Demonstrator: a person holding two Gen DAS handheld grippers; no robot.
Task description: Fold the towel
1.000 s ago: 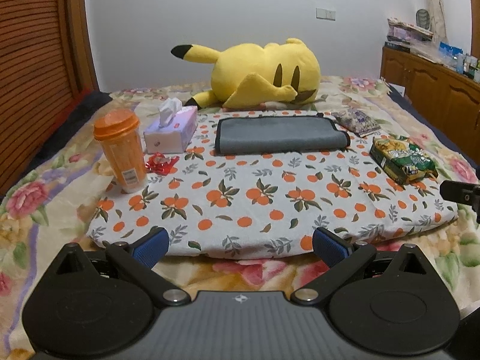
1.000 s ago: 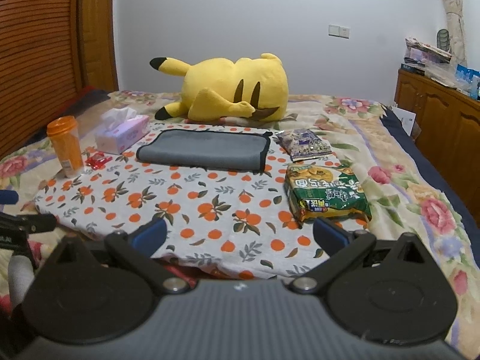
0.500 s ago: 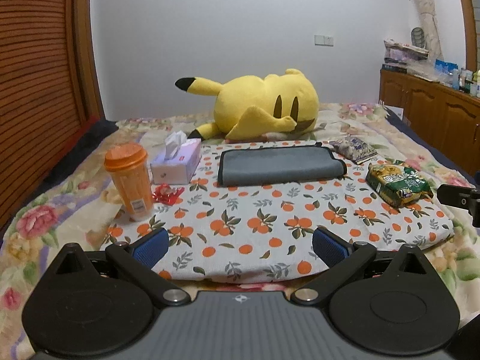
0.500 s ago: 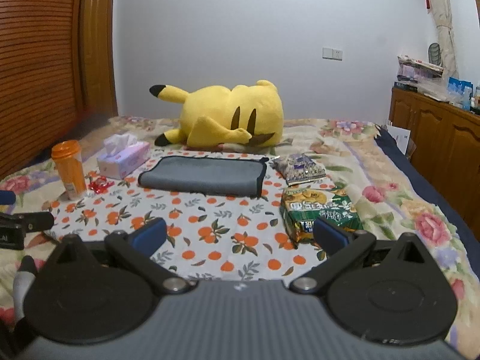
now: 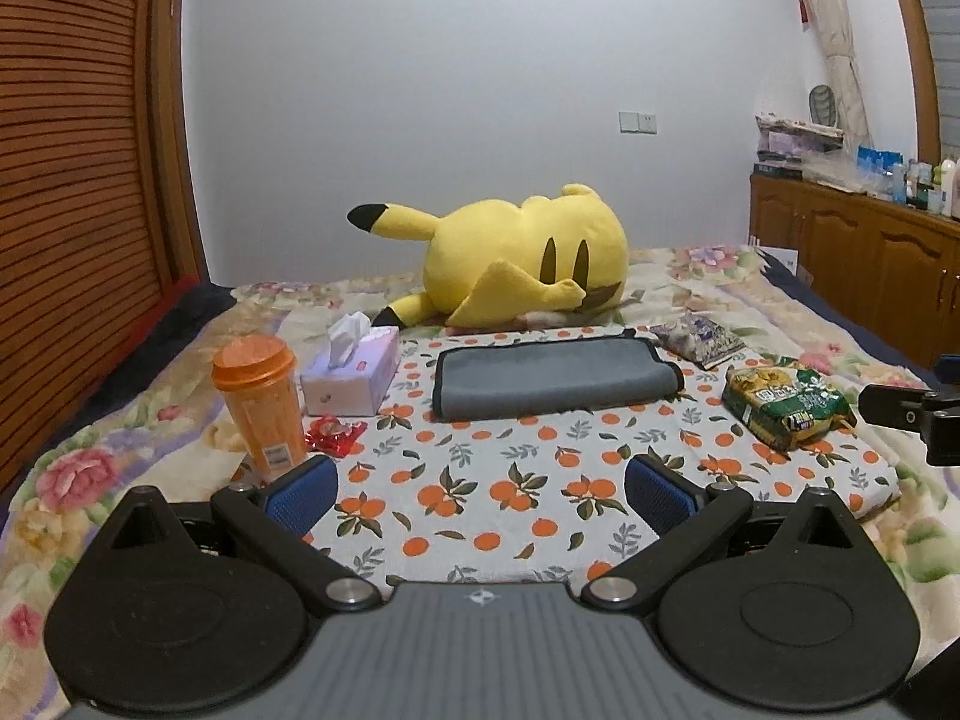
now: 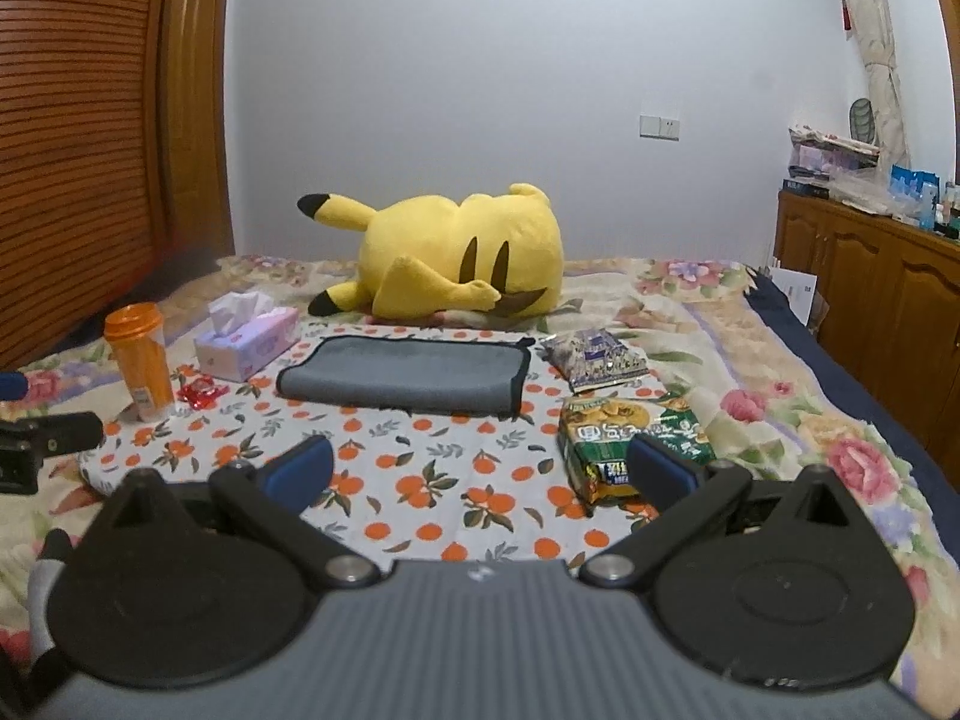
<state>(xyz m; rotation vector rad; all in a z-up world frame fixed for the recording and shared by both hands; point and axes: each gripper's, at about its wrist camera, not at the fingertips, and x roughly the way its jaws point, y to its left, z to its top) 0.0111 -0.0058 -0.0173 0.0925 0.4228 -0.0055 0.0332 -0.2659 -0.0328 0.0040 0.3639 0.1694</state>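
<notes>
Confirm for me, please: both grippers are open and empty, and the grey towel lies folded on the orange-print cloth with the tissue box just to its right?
Not quite: the tissue box sits to the left of the grey towel, not the right, as the left wrist view shows. The rest holds: the left gripper and right gripper are open and empty, and the towel lies folded on the orange-print cloth.

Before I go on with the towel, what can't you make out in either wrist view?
- Towel: how many layers it has; only its top face and edges show in both views.
- Green snack pack: near end covered by the right claw finger in the right view.
- Bed's near edge: blocked by each claw's body.
- Cabinet-top items: too small to identify.
</notes>
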